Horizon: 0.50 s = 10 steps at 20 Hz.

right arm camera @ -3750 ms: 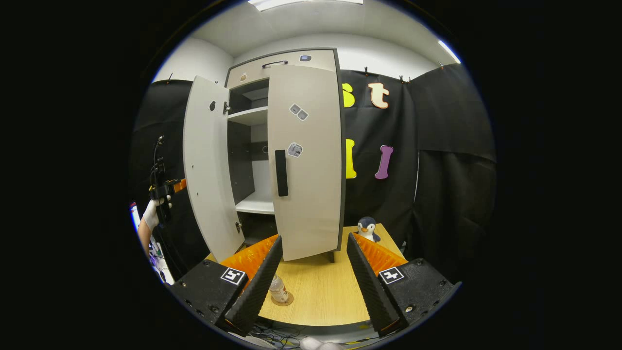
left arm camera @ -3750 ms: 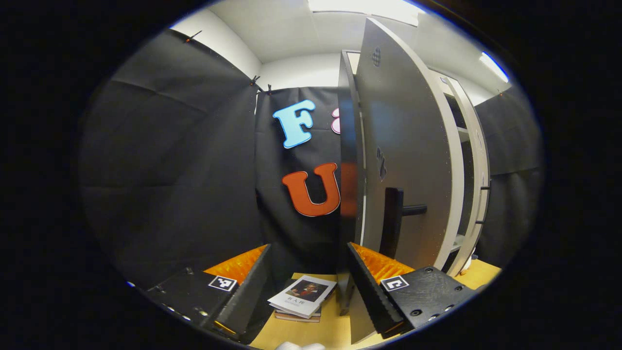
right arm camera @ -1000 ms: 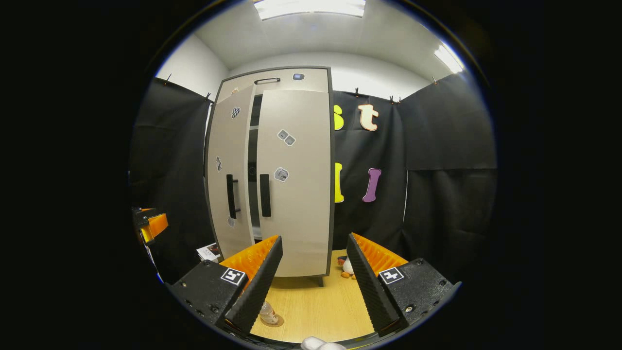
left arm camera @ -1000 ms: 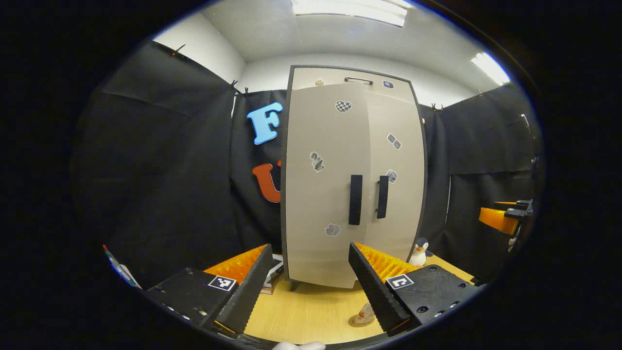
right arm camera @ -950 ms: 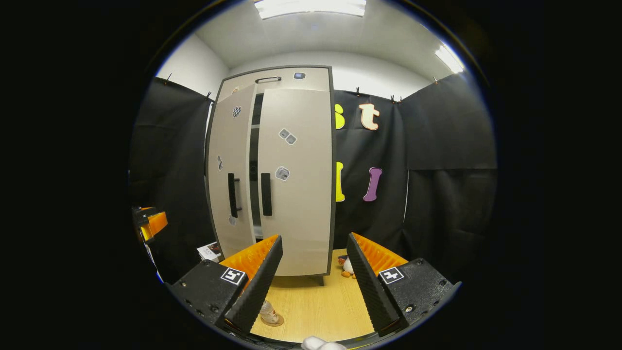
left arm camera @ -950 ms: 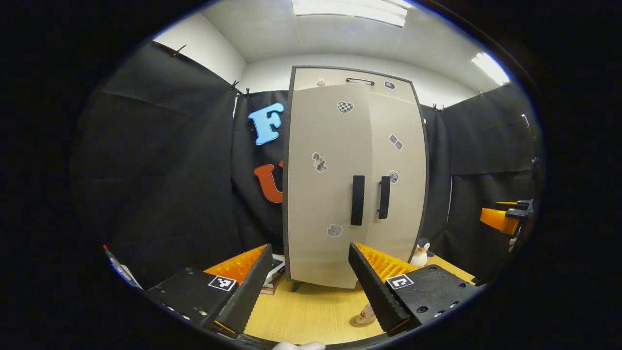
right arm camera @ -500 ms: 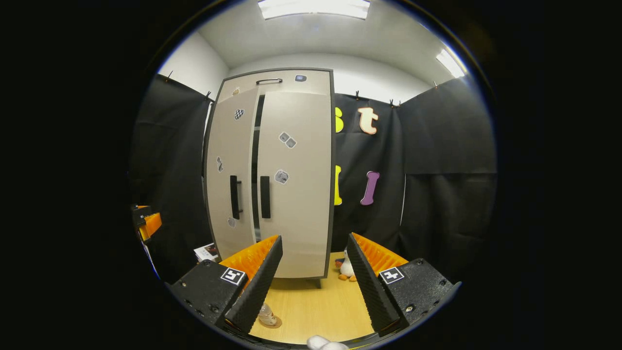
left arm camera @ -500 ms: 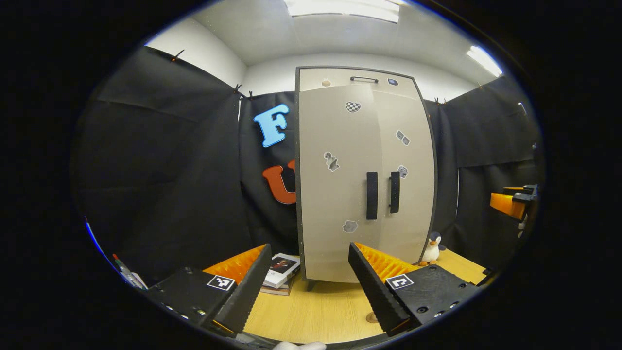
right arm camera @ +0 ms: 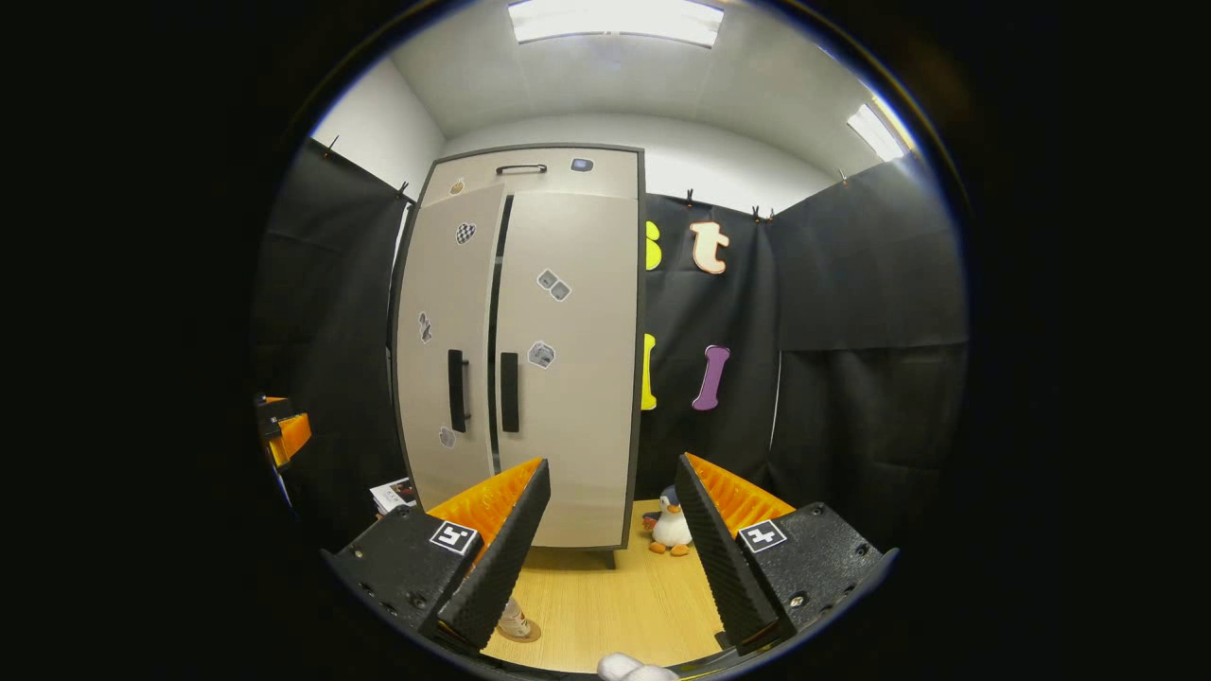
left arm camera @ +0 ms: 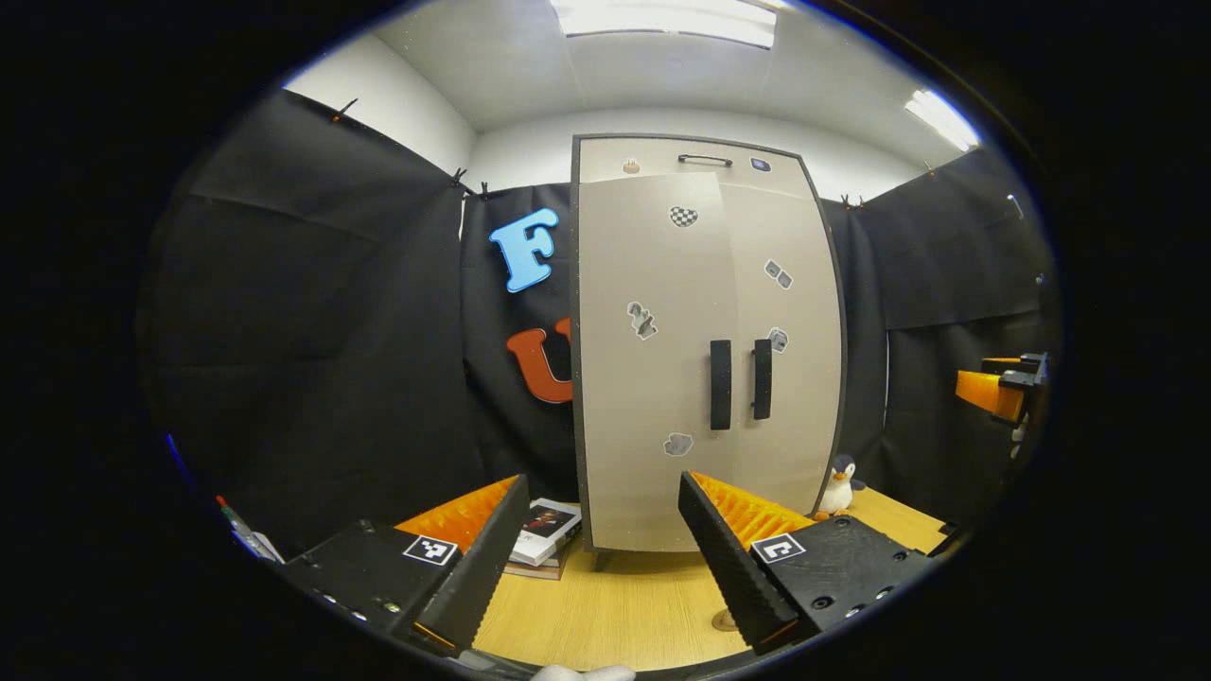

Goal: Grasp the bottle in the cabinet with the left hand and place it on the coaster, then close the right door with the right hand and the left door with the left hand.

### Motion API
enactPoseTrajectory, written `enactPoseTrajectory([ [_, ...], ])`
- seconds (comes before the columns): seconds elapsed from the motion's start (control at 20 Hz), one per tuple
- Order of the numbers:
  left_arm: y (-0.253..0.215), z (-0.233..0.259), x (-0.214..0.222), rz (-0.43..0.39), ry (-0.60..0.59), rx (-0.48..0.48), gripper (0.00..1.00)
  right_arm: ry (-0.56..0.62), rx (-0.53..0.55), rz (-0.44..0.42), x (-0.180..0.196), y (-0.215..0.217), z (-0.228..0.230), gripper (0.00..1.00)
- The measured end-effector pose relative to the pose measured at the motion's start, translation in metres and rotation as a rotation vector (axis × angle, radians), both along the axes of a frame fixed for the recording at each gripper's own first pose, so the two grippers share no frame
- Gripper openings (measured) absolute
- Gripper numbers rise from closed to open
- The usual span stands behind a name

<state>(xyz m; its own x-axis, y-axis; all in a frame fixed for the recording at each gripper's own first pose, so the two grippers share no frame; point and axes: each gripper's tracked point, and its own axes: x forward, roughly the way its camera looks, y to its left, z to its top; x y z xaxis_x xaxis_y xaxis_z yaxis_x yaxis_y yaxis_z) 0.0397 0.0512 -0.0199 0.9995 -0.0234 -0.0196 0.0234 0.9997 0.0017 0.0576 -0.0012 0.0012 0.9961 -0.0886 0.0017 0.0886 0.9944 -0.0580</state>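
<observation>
Left gripper [left arm camera: 601,558] hanging released, empty, facing left door [left arm camera: 653,378] straight ahead, well apart. Door's tall edge showing narrow dark gap in right gripper view. Right gripper [right arm camera: 605,549] also gaping. Bottle [right arm camera: 514,619] sitting on coaster [right arm camera: 520,632], low beside right gripper's left finger.

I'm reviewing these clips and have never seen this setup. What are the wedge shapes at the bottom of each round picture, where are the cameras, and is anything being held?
There is no robot arm: a person holds a two-finger gripper in each hand, and a fisheye camera rides on each. The wedges are that gripper's own fingers. The left gripper and the right gripper are both open and hold nothing. Both face a cabinet on a wooden table. Its left door and right door look closed or nearly so; a thin dark gap shows between them. On the table stand a bottle on a coaster, a toy penguin and some books.
</observation>
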Motion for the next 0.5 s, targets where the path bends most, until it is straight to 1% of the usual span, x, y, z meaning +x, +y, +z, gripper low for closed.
enactPoseTrajectory([
  [0.05, 0.0006, -0.0007, 0.0002, -0.001, 0.002, 0.001, 0.96, 0.001, -0.006, 0.002, 0.0004, 0.0002, -0.0007, 0.82],
  [0.1, 0.0002, -0.0014, 0.0005, -0.003, 0.006, 0.003, 0.99, 0.004, -0.009, 0.004, -0.0005, -0.0001, -0.0015, 0.83],
  [0.15, 0.0002, -0.0007, 0.0004, -0.003, 0.002, 0.005, 0.97, 0.006, -0.009, 0.003, -0.0013, -0.0006, -0.0018, 0.83],
  [0.45, -0.0048, 0.0038, -0.0014, -0.034, -0.005, -0.001, 0.98, 0.015, 0.009, -0.001, -0.0015, -0.0009, -0.0022, 0.82],
  [0.5, -0.0057, 0.0031, -0.0010, -0.037, -0.003, 0.002, 0.96, 0.017, 0.008, 0.000, -0.0017, -0.0006, -0.0024, 0.83],
])
